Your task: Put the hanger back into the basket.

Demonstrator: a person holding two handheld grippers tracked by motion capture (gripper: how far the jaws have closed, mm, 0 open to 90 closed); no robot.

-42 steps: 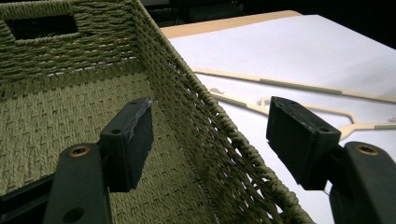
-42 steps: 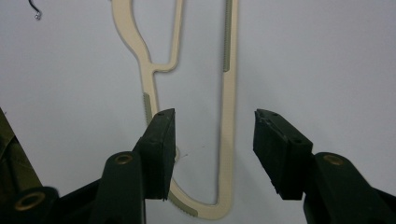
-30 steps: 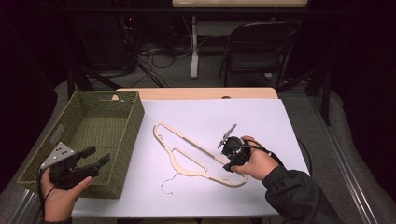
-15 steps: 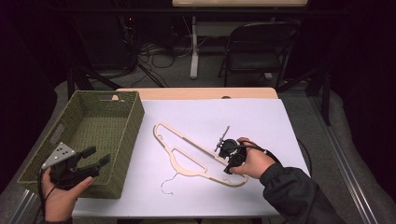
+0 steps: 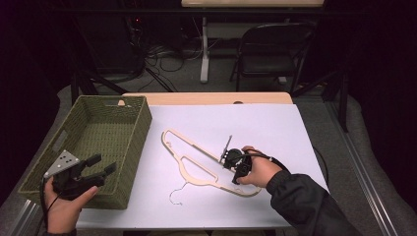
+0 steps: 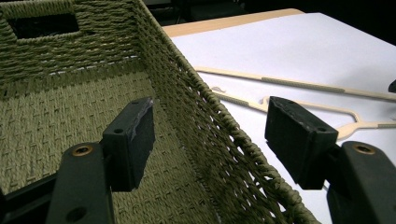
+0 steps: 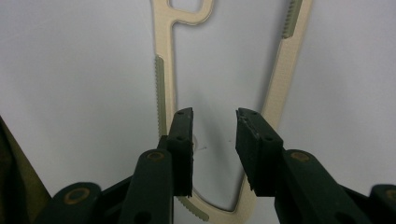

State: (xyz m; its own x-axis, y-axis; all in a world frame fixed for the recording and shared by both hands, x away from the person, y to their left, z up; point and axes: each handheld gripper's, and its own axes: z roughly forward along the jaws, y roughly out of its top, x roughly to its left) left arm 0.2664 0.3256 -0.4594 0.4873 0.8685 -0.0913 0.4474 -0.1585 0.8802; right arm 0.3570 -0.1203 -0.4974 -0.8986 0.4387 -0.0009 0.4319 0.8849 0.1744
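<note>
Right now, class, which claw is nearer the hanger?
The right claw: it hangs open just above the hanger, straddling the gap at its end. The left claw is off by the basket, open.

Dim lab recording room
A folding chair and tangled floor cables fill the frame's upper half, behind the white-topped table.

Dark room, folding chair, floor cables, white-covered table
</note>
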